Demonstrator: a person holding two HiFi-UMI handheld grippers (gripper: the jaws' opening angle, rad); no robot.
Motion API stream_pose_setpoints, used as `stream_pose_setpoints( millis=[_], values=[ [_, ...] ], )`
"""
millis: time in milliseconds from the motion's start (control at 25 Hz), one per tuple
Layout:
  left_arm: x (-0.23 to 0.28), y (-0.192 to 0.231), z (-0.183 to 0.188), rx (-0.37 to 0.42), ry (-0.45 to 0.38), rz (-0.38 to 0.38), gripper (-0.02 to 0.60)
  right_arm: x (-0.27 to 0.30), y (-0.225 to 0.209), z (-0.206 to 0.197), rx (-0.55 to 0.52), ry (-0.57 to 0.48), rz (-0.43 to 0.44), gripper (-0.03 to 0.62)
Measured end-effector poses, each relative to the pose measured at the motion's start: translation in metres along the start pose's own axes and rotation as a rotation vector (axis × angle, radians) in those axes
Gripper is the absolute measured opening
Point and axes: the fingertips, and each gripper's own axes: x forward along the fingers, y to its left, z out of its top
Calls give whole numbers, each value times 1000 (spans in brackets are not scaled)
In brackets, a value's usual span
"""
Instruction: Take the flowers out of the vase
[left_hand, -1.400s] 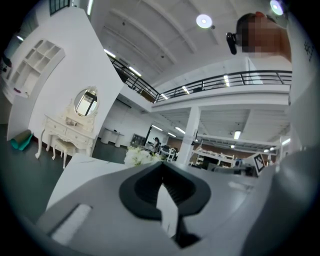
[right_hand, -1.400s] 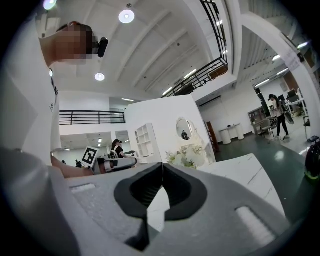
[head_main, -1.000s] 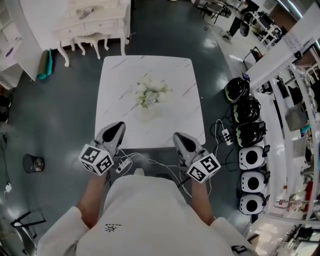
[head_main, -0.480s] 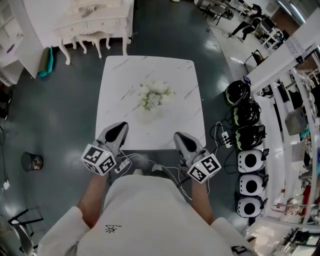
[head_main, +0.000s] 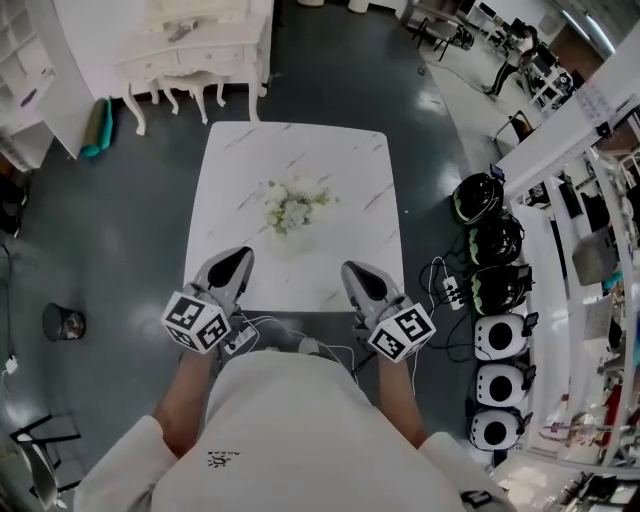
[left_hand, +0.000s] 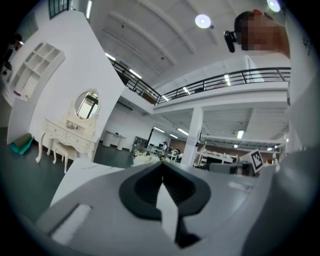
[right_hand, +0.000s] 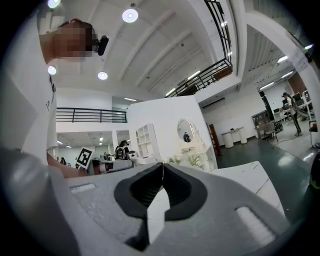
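One bunch of white and pale green flowers (head_main: 292, 204) is seen near the middle of a white marble-patterned table (head_main: 350, 170). It is stood in a vase (head_main: 288, 236) whose clear body is only faintly made out from above. Both are kept well apart from the grippers, which are held level at the table's near edge, one to each side of the bunch. The left gripper (head_main: 240, 257) is shown with its jaws pressed together and nothing between them. The right gripper (head_main: 351, 271) is likewise closed and empty. Each is borne on a bare forearm, and a marker cube is carried at the rear of each. Thin white cables (head_main: 270, 322) are trailed between the two grippers above the dark floor (head_main: 120, 250). Beyond the table's far edge, a white dressing table (head_main: 190, 55) with curved legs is set against a wall. A teal roll (head_main: 95, 128) is laid just beside it. To the right of the table, a row of black and white helmets (head_main: 497, 285) is lined up. A small dark bin (head_main: 62, 322) is placed on the floor to the left.
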Motion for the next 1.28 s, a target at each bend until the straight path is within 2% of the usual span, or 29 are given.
stream_pose_setpoints(
  millis=[400,440,480,600,800,1040,1280],
  values=[
    [17,-7,-1,-5,-11,48,-11,24,-47,-2,-11,30,12,6],
    [17,-8,0,-4,-10,54,-12,28,-49,-3,-12,39,21,28],
    [17,-8,0,-2,-9,58,-12,32,-50,-4,-15,48,33,91],
    [16,-8,3,6,-10,75,-11,45,-54,-7,-28,73,62,110],
    [11,-4,5,9,-17,108,-12,67,-60,-21,-67,129,88,284],
    [3,-2,7,13,-19,155,-11,85,-67,-28,-80,153,106,440],
    [-3,-3,7,22,-16,181,-12,103,-67,-31,-71,153,130,463]
  ],
)
